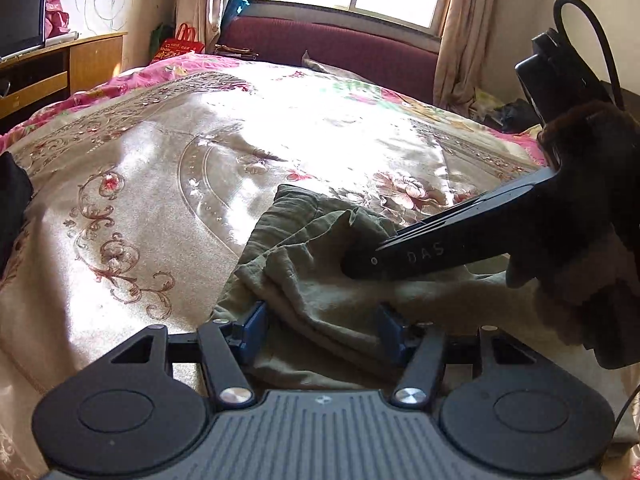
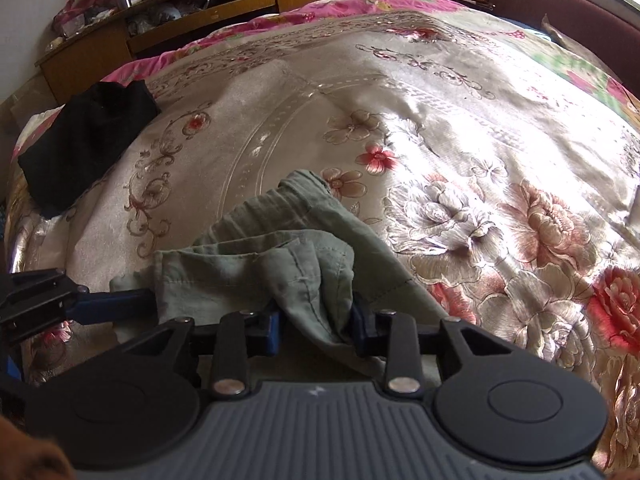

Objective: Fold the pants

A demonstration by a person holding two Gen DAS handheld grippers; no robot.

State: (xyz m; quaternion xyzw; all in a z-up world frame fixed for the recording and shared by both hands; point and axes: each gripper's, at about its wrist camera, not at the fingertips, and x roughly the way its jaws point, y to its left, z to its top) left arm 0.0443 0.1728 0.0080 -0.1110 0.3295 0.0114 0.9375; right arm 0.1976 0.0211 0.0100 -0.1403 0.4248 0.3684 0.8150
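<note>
Olive-green pants lie crumpled on the floral bedspread, near its front edge. My left gripper has its blue fingers spread wide, with pants cloth lying between them. The right gripper's black body comes in from the right over the pants. In the right wrist view, my right gripper has a bunch of the pants between its blue fingers. The left gripper's blue finger pokes under the cloth at the left.
A folded black garment lies on the bedspread at the left. A wooden cabinet stands beyond the bed. A maroon headboard and a window are at the far side.
</note>
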